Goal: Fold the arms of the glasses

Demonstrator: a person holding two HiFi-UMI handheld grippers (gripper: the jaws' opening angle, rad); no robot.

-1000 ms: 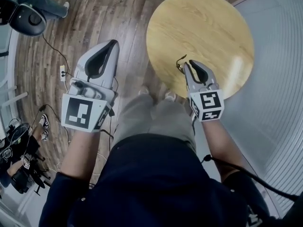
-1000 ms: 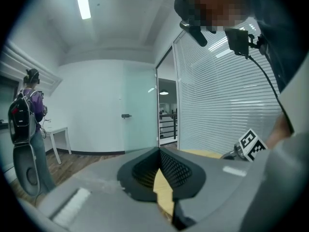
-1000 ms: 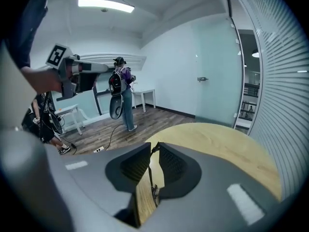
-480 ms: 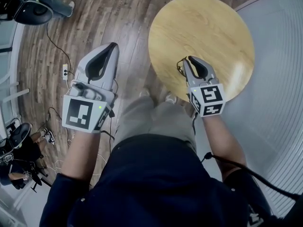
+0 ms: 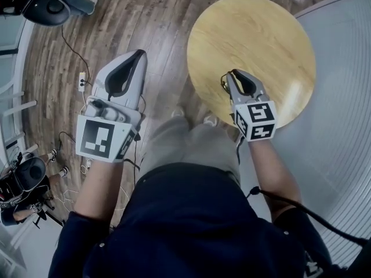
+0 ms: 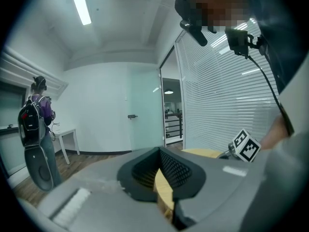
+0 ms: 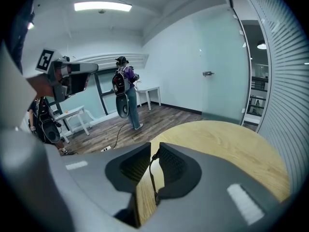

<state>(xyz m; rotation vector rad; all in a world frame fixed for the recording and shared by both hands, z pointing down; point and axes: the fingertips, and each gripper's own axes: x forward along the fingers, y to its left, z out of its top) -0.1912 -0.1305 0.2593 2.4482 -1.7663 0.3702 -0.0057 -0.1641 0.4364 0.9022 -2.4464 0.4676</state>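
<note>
We record the right gripper (image 5: 231,75) clamped on a thin dark arm of the glasses (image 7: 151,178), at the near edge of the round wooden table (image 5: 255,33). The left gripper (image 5: 138,55) hangs over the wood floor (image 5: 145,10), its jaws together with nothing between them.

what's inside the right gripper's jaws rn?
A thin dark glasses arm is clamped between the right gripper's jaws, over the round wooden table. The lenses and most of the frame are covered by the gripper body.
</note>
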